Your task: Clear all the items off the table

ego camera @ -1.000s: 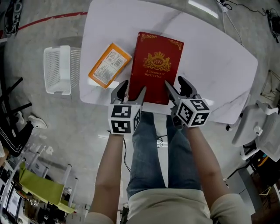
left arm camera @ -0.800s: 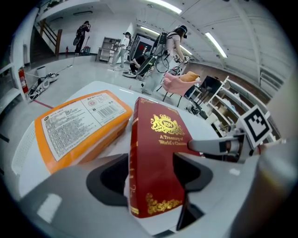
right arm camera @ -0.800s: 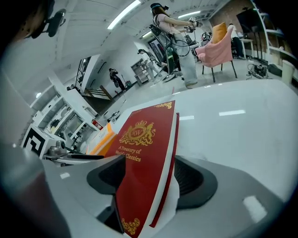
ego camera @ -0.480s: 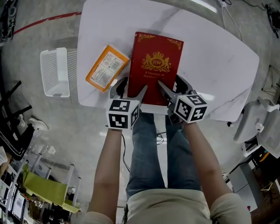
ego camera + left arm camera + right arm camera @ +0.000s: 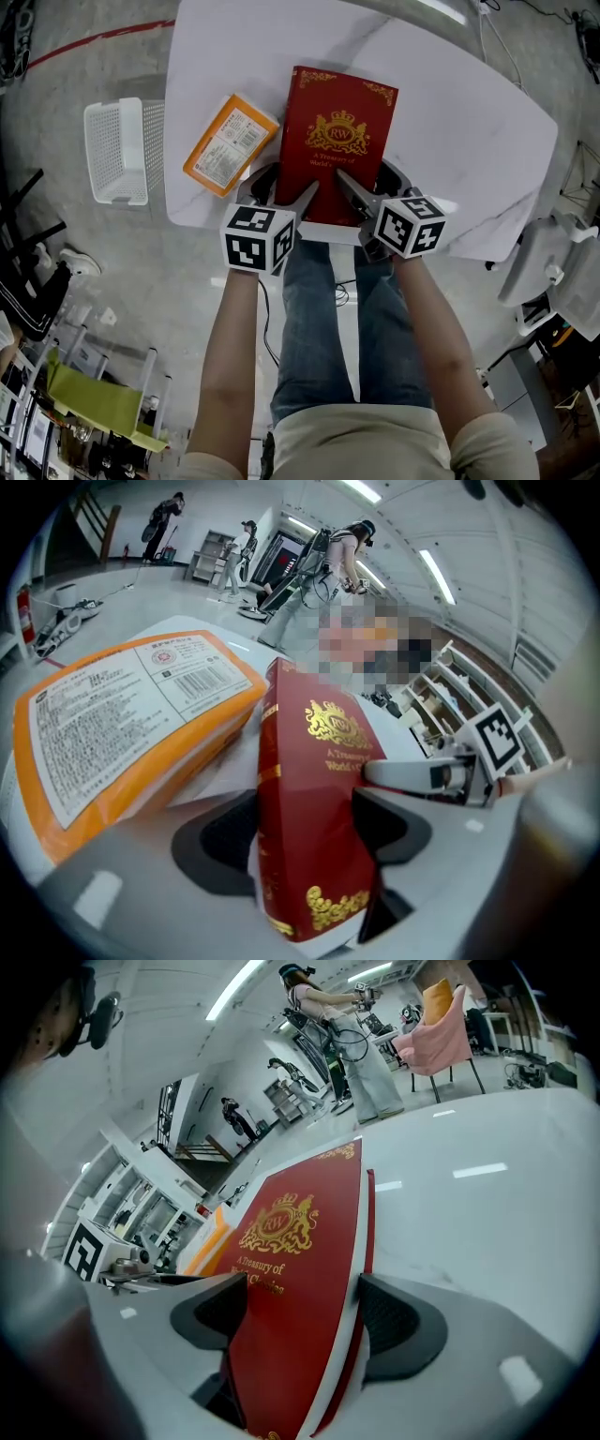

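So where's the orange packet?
In the head view, the orange packet lies on the white table's left part, beside the red book, with a white basket farther left.

smooth-covered book (image 5: 336, 141) — glossy white tabletop (image 5: 459, 112)

Left tongs (image 5: 284, 187) and right tongs (image 5: 367, 178) opened wider, sliding astride the red book (image 5: 337, 131).

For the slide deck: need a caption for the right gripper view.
Right gripper, jaws just opened wider, straddles the near corner of a red gold-crested book on the white table.
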Available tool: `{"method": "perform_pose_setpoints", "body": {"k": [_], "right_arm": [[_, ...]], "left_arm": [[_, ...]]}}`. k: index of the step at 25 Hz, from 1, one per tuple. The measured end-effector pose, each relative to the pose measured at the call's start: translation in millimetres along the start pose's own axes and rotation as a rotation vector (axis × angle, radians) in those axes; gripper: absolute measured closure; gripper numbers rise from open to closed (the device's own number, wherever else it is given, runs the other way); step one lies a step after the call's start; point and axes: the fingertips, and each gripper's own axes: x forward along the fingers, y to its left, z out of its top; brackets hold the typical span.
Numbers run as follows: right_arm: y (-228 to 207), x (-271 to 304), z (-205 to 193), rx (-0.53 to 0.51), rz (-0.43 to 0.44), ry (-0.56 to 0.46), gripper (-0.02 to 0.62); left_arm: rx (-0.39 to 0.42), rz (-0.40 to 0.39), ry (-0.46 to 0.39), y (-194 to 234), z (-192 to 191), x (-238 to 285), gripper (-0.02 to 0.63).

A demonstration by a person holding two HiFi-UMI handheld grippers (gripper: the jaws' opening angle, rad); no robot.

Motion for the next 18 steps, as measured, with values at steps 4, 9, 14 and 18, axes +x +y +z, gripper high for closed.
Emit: {"method": "perform_pose_setpoints", "body": {"k": [4, 9, 14, 18], "right_arm": [[0.1, 0.2, -0.5, 0.004, 0.006, -0.007, 0.227], [-0.7, -3.1, 1.0, -0.004, -0.012, -0.027, 0.233], [4.5, -12.7, 7.7, -0.039, -0.028, -0.067, 0.236], [9.1, -25.5, 9.3, -0.054, -0.04, -0.09, 0.236]], "left_arm": [[-0.005, -0.022, 0.013, -0.3, -0.7, 0.8, 0.285], [-0.016, -0.02, 0.015, -3.7, -1.6, 1.5, 0.295], [-0.056, -0.023, -0.033, -10.5, -0.8, -5.7, 0.296], [-0.046, -0.037, -0.047, -19.4, 0.0, -12.9, 0.296]]}}
